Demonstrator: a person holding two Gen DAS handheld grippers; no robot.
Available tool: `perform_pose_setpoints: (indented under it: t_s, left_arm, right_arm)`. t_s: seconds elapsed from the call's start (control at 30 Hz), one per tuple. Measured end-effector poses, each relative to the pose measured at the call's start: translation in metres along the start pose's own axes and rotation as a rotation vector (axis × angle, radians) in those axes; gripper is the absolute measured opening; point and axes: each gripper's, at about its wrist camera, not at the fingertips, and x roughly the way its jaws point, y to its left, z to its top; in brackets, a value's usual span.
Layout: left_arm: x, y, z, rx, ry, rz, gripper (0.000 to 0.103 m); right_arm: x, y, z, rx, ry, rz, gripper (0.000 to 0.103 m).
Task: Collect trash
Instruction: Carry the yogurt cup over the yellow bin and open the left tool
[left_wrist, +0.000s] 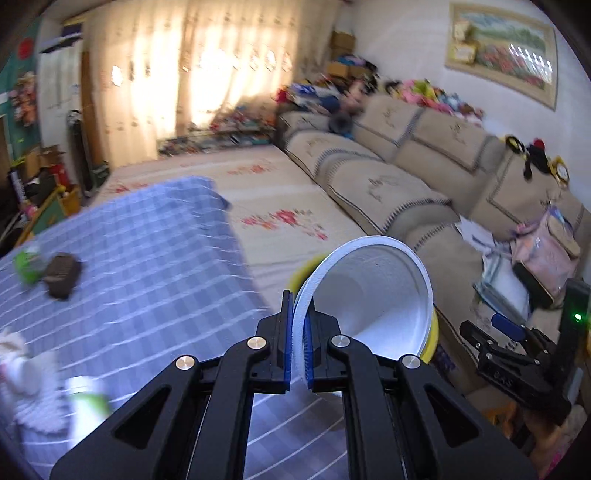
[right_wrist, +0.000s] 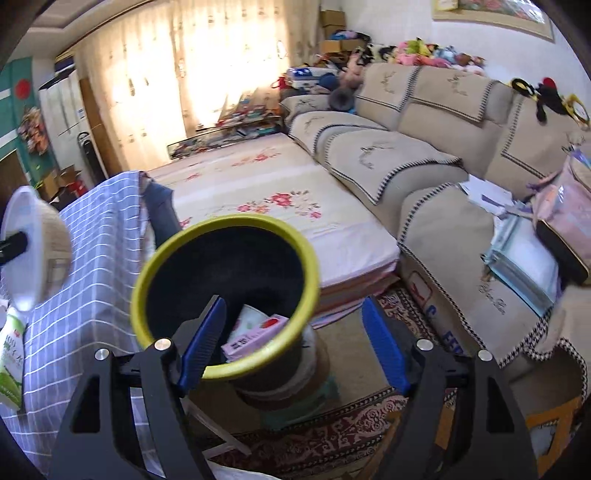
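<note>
Between left claw (left_wrist: 300, 334) pads — cup (left_wrist: 373, 299) rim

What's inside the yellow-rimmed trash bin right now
Inside the yellow-rimmed bin, a pink-and-white packet lies near the bottom. The bin's near wall and the right gripper's finger hide the rest.

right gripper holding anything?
No: the right gripper stands open, its blue pads either side of the yellow-rimmed bin, pinching nothing.

beige sofa (right_wrist: 424, 122), floral mattress (right_wrist: 266, 192), checked tablecloth (left_wrist: 147, 258), framed painting (left_wrist: 506, 51)
</note>
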Motion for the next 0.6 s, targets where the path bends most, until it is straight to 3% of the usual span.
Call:
perform_pose_setpoints:
  t_s: [0.27, 0.4, 0.6]
  left_arm:
    - [0.092, -0.04, 0.007, 0.033, 0.146, -0.038, 0.006]
    - [0.128, -0.051, 0.002, 0.045, 0.216, -0.019, 0.007]
    - [0.156, -0.047, -0.006, 0.016, 0.267, -0.006, 0.023]
  right_arm:
    - [0.011, -0.023, -0.004, 0.032, 0.031, -0.027, 0.072]
    - [0.014, -0.03, -0.006, 0.047, 0.036, -0.037, 0.074]
    - [0.019, -0.032, -0.008, 0.048, 0.052, -0.041, 0.075]
